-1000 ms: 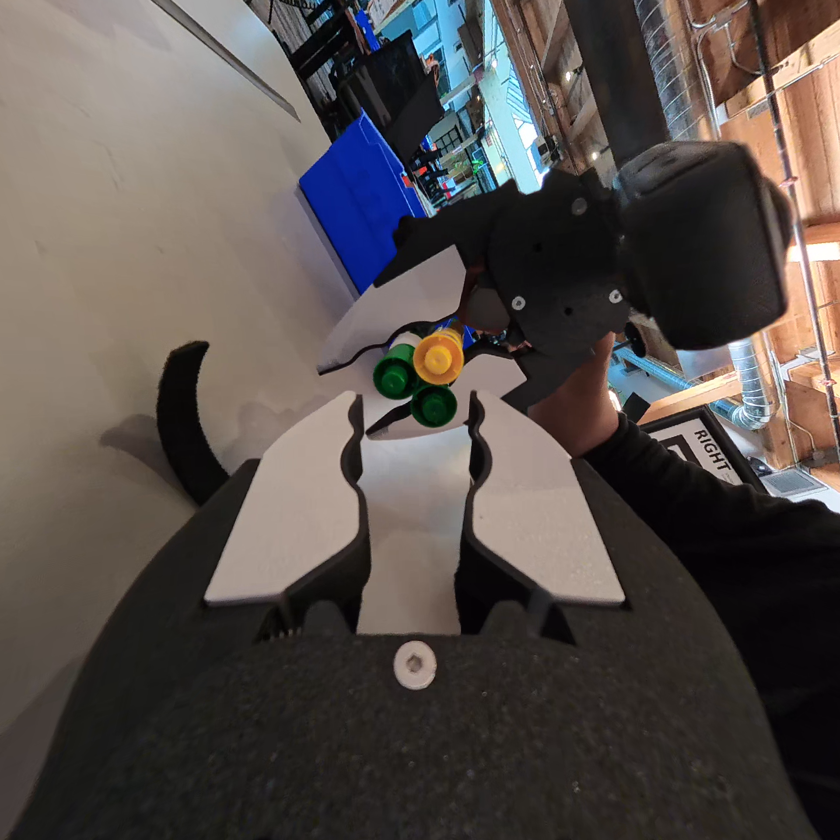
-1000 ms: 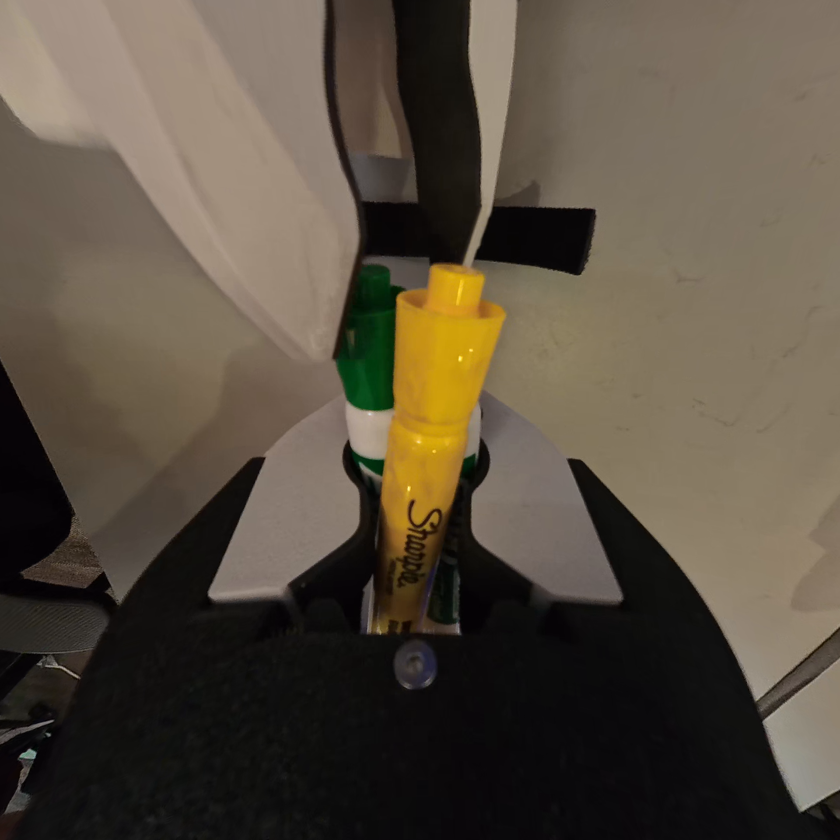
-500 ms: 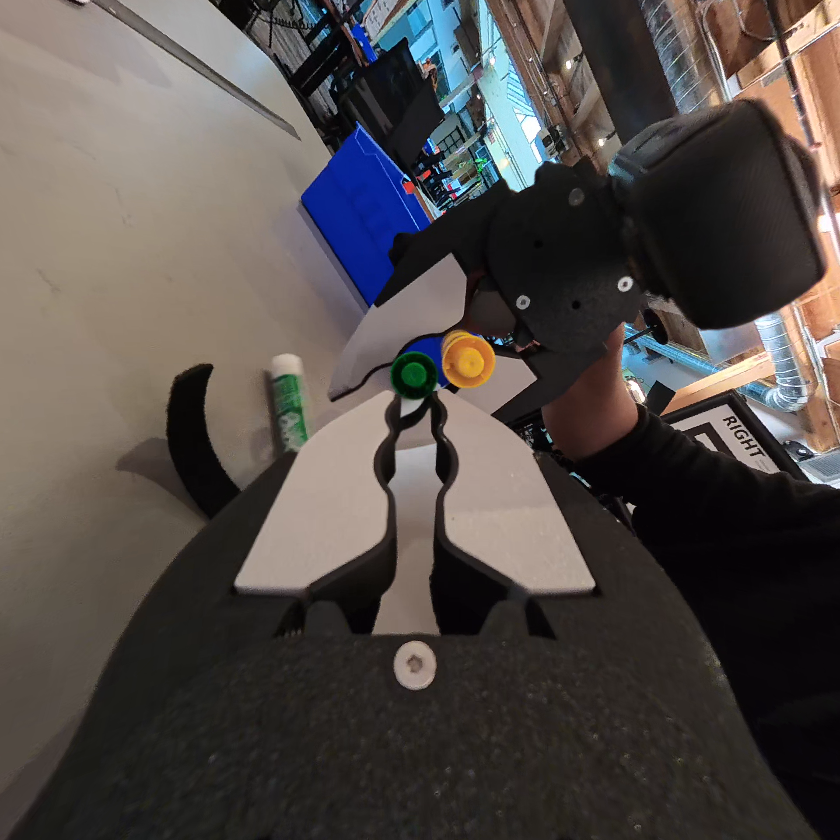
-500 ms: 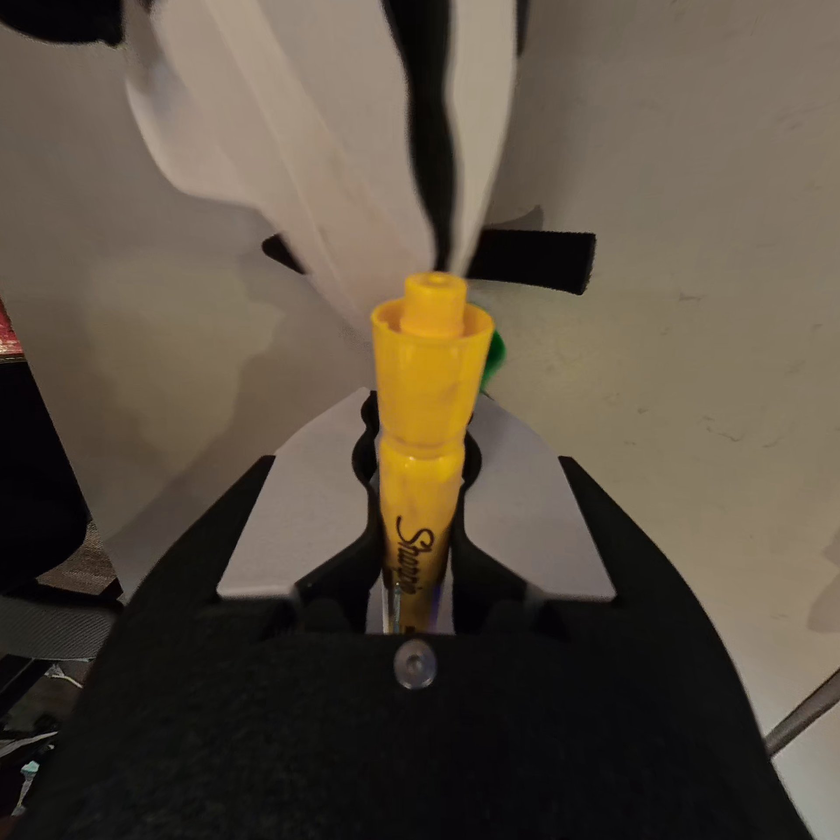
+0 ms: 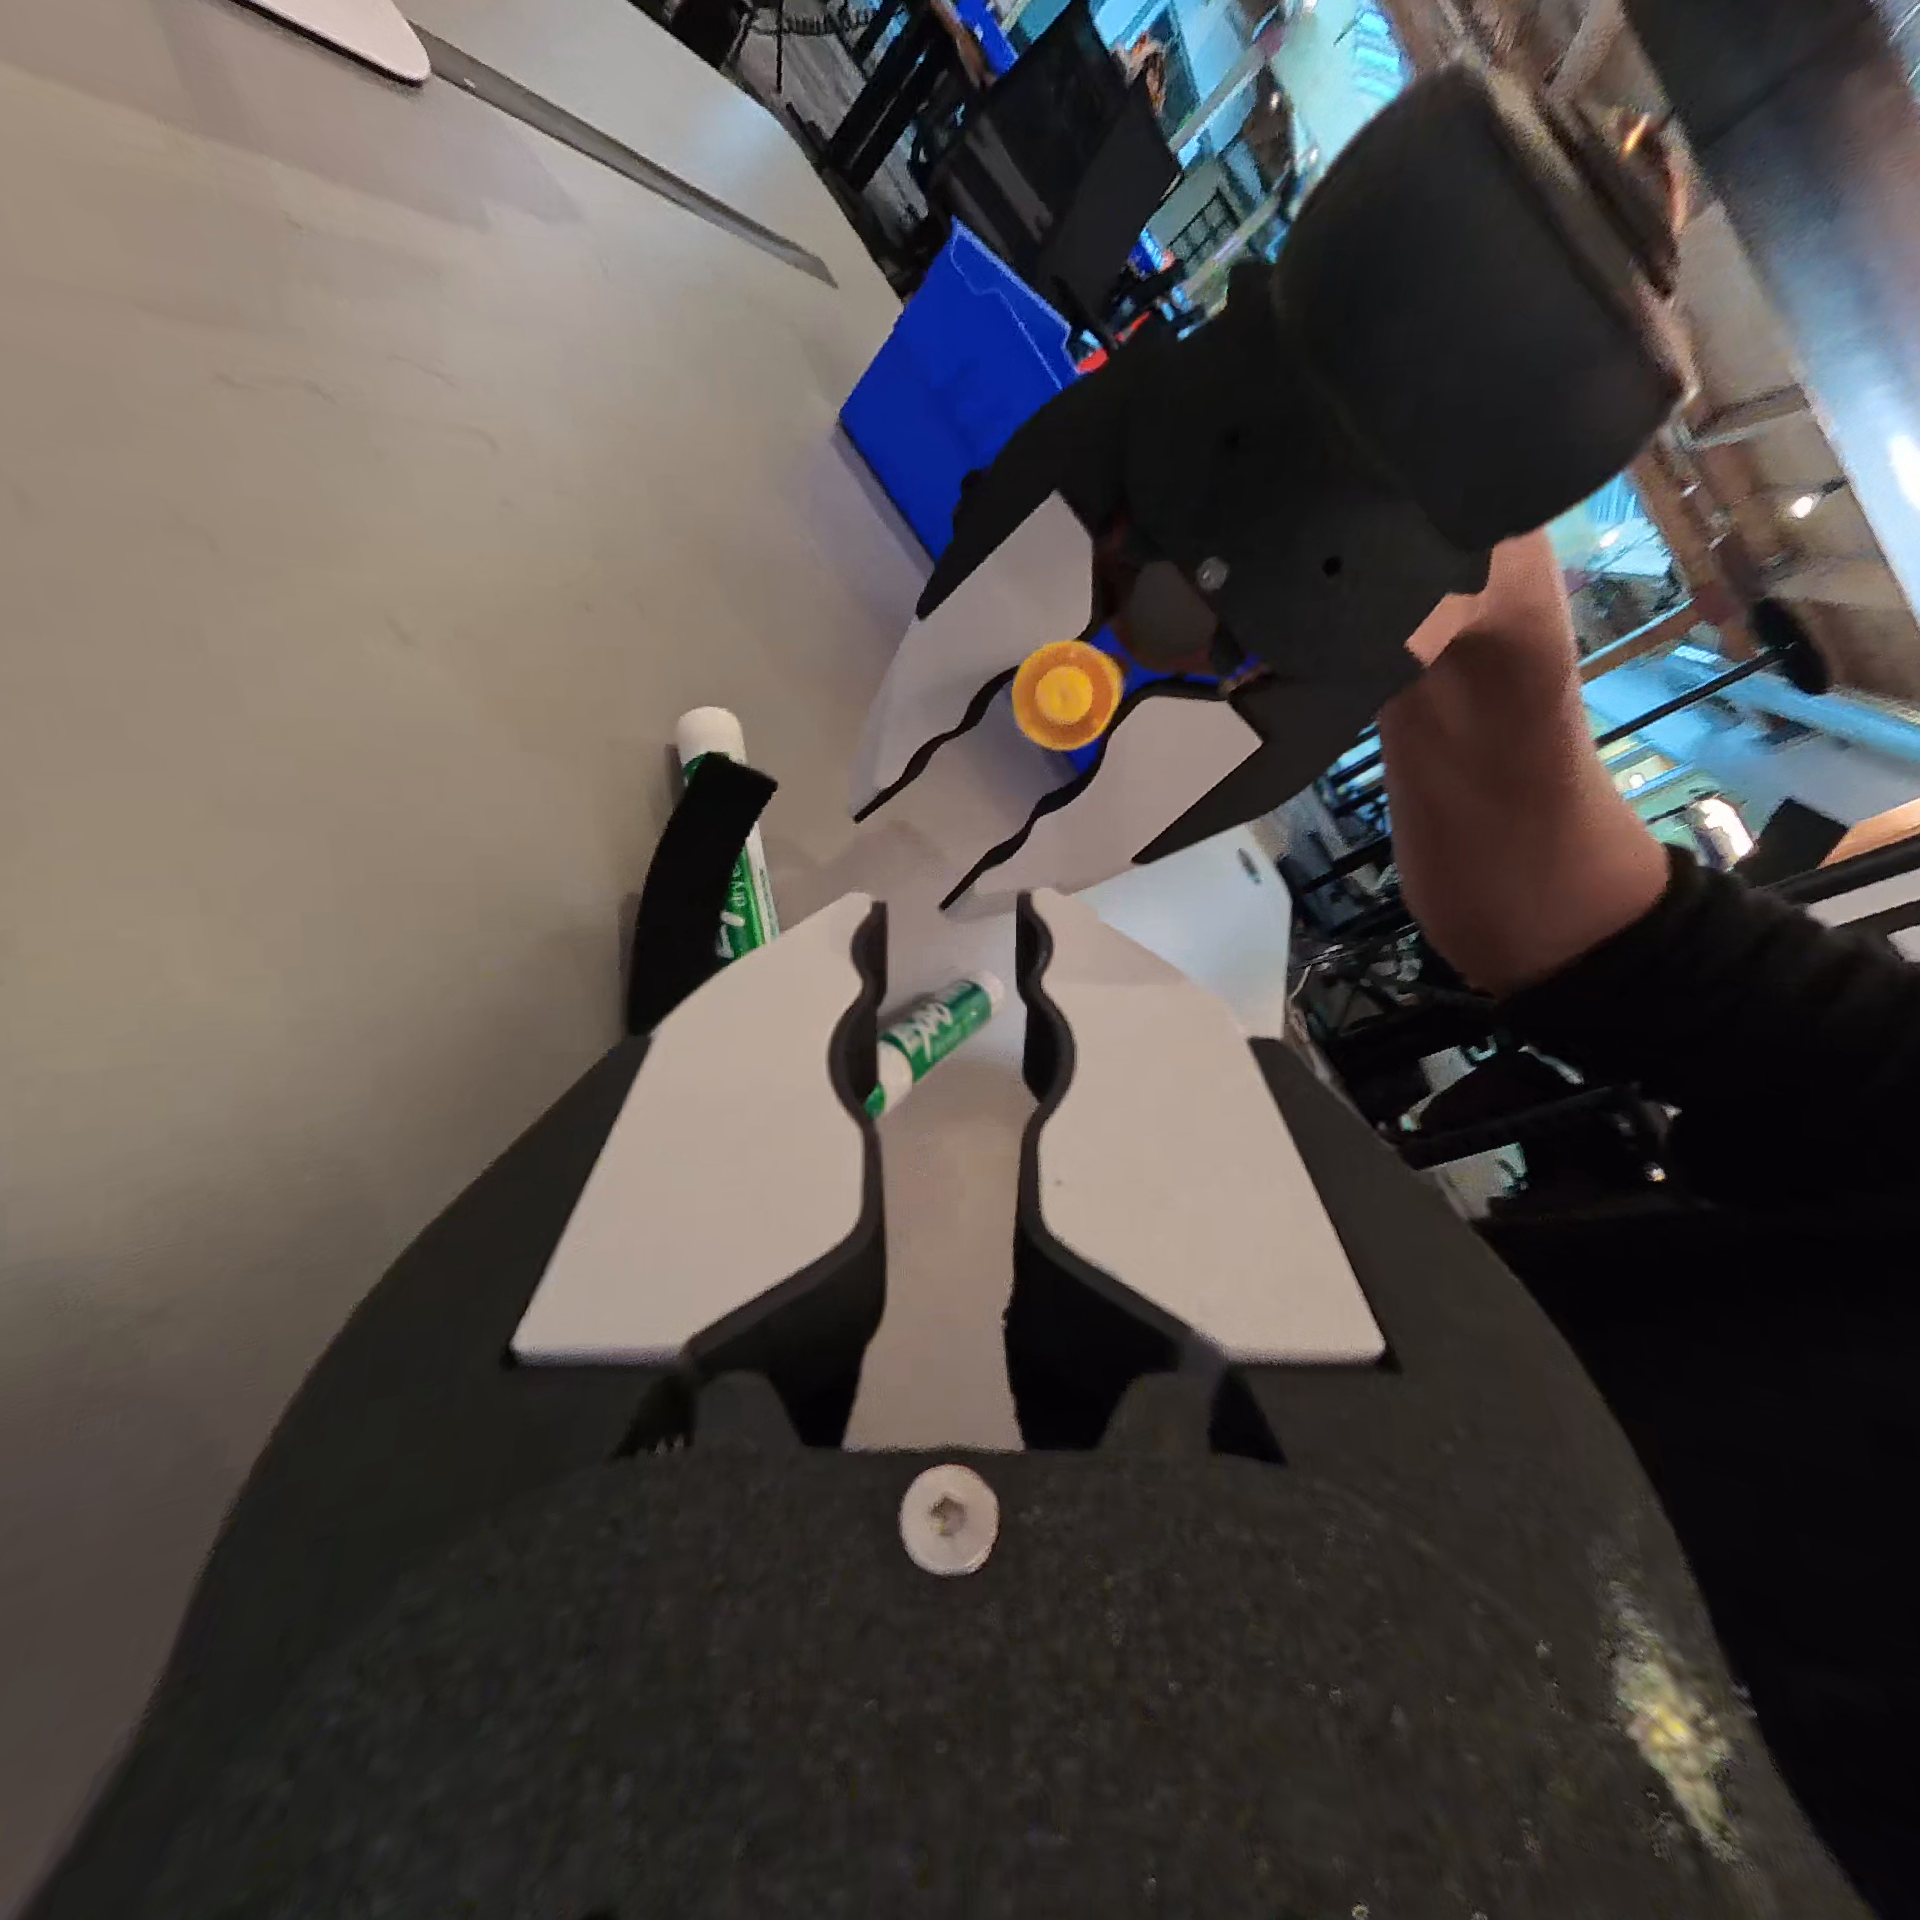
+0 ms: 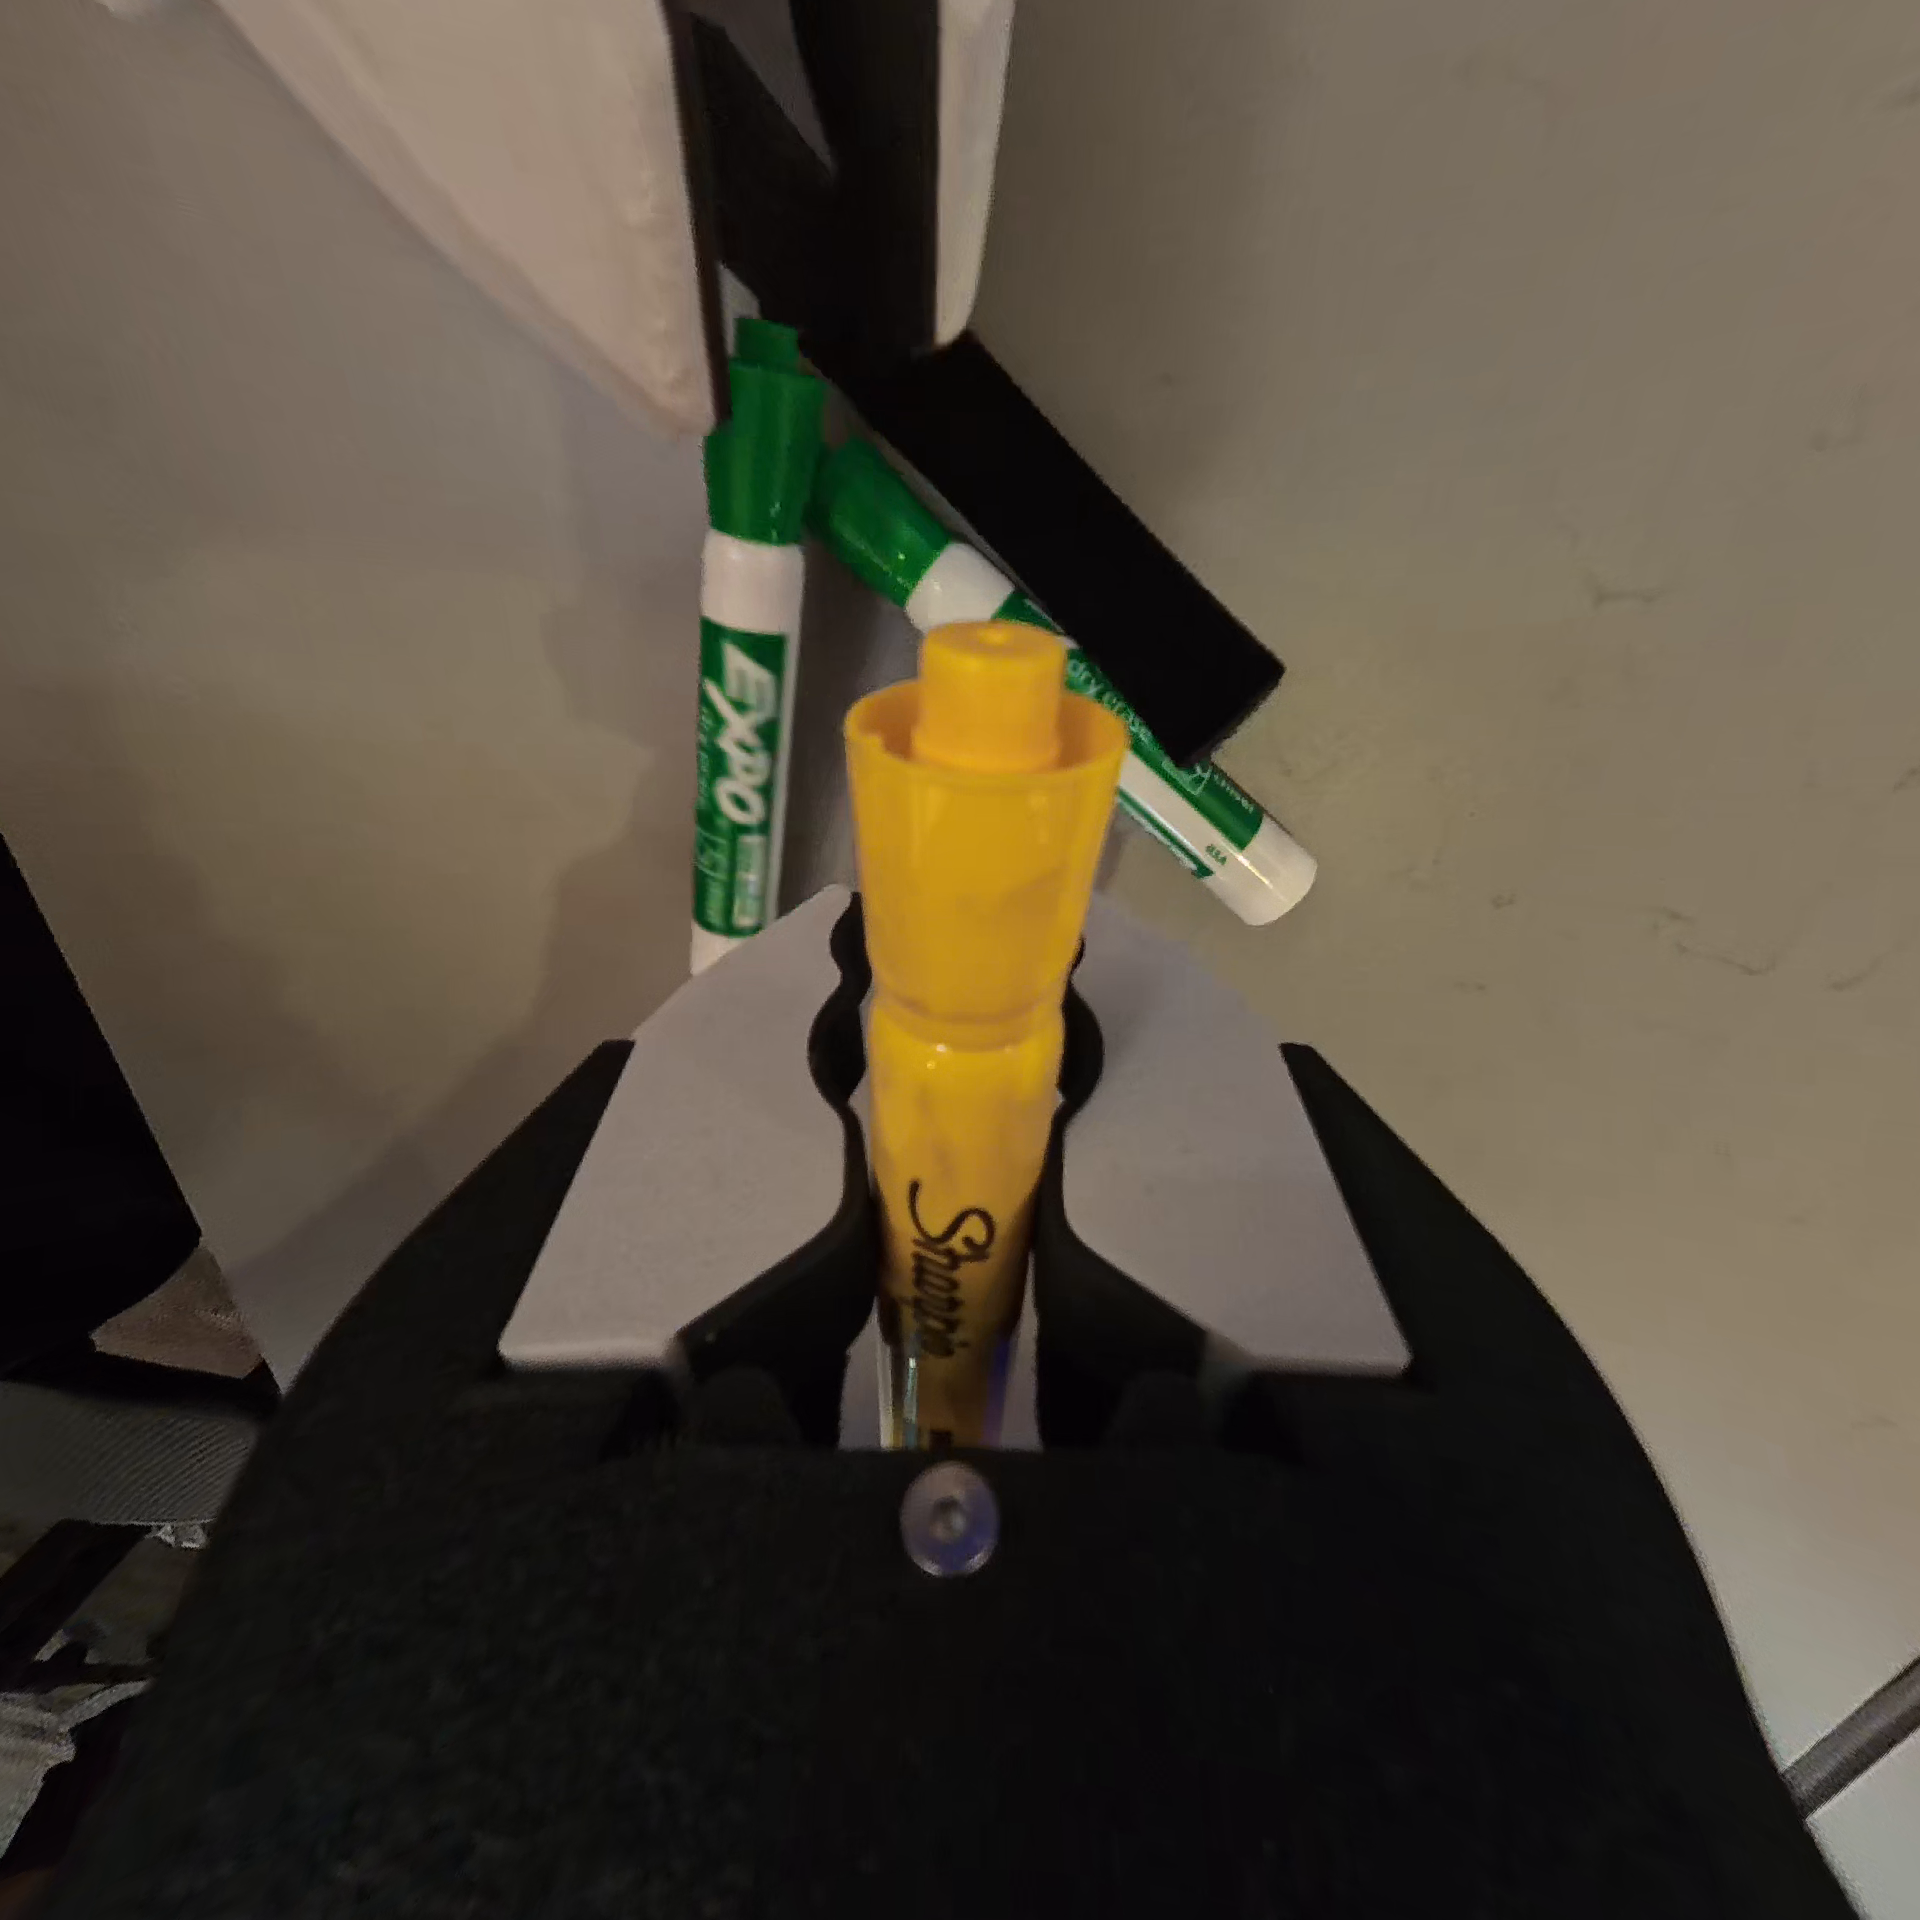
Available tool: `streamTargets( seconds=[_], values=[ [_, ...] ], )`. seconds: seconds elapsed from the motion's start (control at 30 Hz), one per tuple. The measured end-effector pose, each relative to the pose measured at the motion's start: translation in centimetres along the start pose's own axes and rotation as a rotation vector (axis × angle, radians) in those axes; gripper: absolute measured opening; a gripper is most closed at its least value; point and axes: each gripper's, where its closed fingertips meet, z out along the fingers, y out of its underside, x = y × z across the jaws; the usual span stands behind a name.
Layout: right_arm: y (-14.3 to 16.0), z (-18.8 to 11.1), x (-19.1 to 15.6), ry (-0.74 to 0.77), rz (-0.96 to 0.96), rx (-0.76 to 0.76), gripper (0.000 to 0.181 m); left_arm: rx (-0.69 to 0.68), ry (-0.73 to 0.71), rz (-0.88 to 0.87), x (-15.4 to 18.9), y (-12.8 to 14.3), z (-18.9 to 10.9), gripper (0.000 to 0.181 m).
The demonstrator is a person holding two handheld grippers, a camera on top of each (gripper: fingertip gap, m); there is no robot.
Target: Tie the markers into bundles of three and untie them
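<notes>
My right gripper [image 6: 971,920] is shut on a yellow marker [image 6: 977,883], cap pointing forward, held above the table. It also shows in the left wrist view [image 5: 906,857], with the yellow marker's cap [image 5: 1065,691] end-on between its fingers. Two green markers lie loose on the grey table: one straight [image 6: 743,748], one slanted [image 6: 1039,655] under a black strap [image 6: 1091,561]. My left gripper [image 5: 948,914] is open and empty just above them. One green marker [image 5: 930,1039] shows between its fingers; the other [image 5: 717,821] lies left, under the strap [image 5: 681,894].
A blue bin [image 5: 956,416] stands past the table's far edge. A seam [image 5: 623,166] crosses the grey table [image 5: 312,623], and a white object [image 5: 343,31] lies at its far left. A person's forearm [image 5: 1507,790] holds the right gripper. One gripper's finger ends stand about 8 cm off the other's. The white object [image 5: 343,31] lies around 30 cm away from my right fingertips.
The two green markers have left the right gripper's bundle and now lie on the table. The left gripper has opened wider and pulled back. The strap has shifted onto one green marker.
</notes>
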Motion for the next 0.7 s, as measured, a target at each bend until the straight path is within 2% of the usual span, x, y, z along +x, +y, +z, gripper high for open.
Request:
streamTargets(
  seconds=[0.17, 0.3, 0.43, 0.6, 0.7],
  values=[
    [0.8, -0.1, -0.4, 0.012, -0.006, -0.007, 0.033, -0.051, -0.057, 0.106, 0.5, 1.0, 0.8, 0.027],
    [1.2, 0.4, -0.5, -0.022, 0.013, 0.001, 0.033, -0.034, -0.051, 0.155, 1.1, 0.7, 1.8, 0.027],
    [0.9, 1.0, -1.0, -0.034, 0.000, -0.002, 0.032, -0.021, -0.024, 0.198, 1.4, -0.5, 3.1, 0.027],
    [-0.2, 1.3, -1.4, -0.058, -0.004, 0.036, 0.032, 0.005, 0.083, 0.171, 2.6, -1.4, 4.5, 0.029],
    [-0.4, 1.2, -1.5, -0.082, -0.005, 0.069, 0.032, 0.011, 0.095, 0.167, 2.5, -1.5, 4.6, 0.022]
  ],
)
